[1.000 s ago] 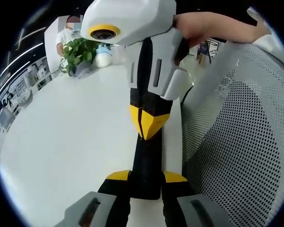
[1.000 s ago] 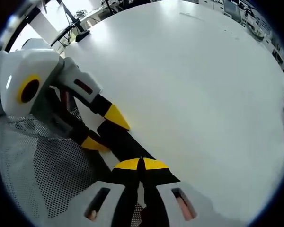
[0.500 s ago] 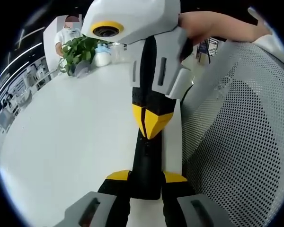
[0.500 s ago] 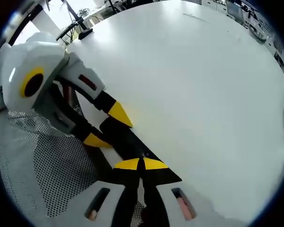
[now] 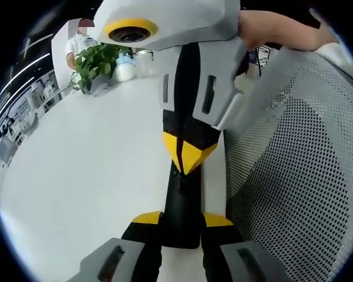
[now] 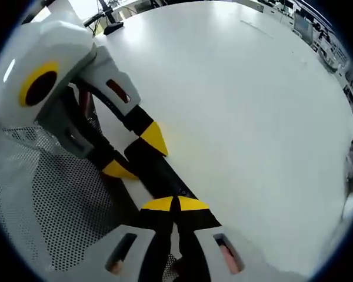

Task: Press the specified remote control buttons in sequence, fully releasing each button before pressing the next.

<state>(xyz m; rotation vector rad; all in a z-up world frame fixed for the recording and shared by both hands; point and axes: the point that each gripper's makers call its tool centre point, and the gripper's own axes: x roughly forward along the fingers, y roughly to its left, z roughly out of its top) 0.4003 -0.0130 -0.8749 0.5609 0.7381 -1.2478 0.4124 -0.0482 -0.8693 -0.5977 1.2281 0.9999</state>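
1. White table [image 5: 76, 176], mesh chair back [image 5: 300, 176] at its edge; potted plant [image 5: 94, 64] and a person at the far end.
2. Remote [image 5: 181, 200] lies on the table edge. Left gripper [image 5: 181, 220] is clamped on its near end, a yellow tip on each side.
3. Right gripper [image 6: 175, 204] has its tips pressed together, nothing between, pointing down on the remote's face [image 6: 165, 176].
4. Versus a second ago: right gripper tips sit slightly further down the remote, body closer to the left camera. Looks like a press in progress, not a release.
5. Button labels are too small to read.
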